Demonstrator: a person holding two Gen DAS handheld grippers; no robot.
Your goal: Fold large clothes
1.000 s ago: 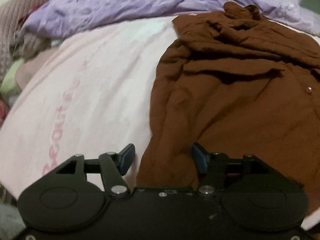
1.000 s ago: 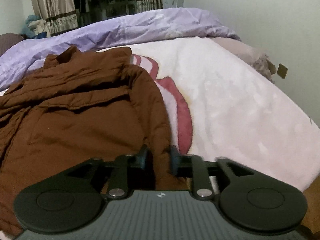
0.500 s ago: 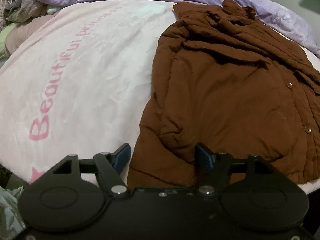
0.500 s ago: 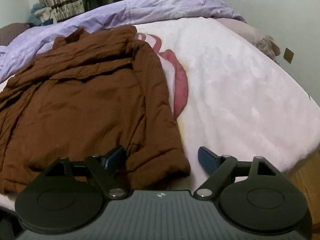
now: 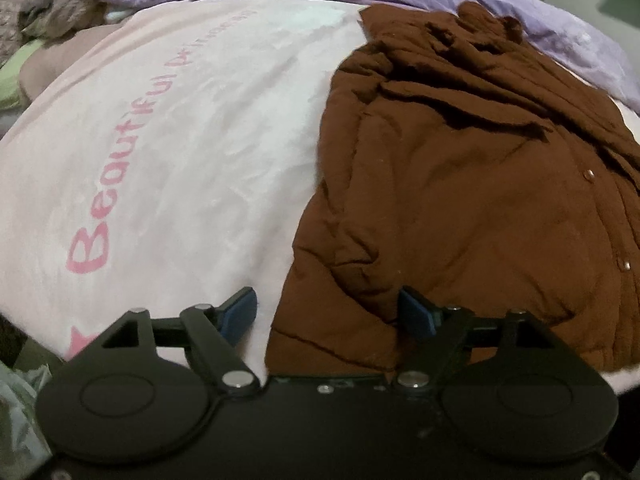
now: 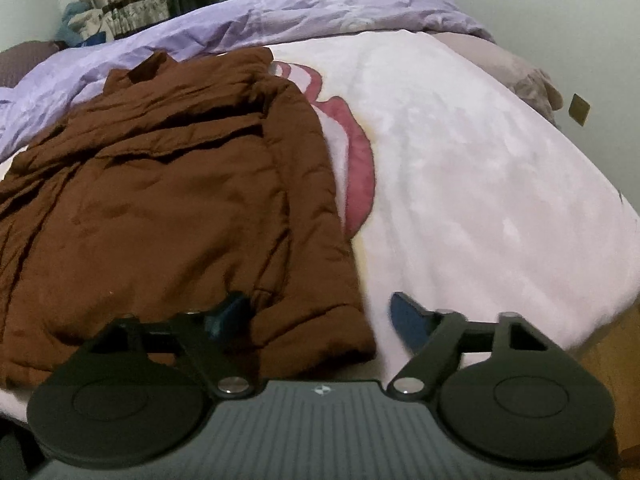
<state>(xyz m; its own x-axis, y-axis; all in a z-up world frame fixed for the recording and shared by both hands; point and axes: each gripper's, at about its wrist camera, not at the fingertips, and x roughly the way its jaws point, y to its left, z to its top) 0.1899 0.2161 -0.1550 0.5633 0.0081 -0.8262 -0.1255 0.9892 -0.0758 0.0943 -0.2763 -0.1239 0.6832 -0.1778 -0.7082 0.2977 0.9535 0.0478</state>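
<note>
Coat (image 5: 460, 184) flat on blanket (image 5: 180, 152), hem at near edge; left gripper (image 5: 328, 314) spread, just widening; right gripper (image 6: 316, 316) spread, just narrowing, both over hem corners

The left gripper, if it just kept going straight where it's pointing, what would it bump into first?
Probably the brown jacket. The left gripper has just been opening, nothing pinched, and it straddles the jacket's near corner where it meets the pink blanket. Depth is hard to judge, so it could catch the blanket beside that edge instead.
</note>
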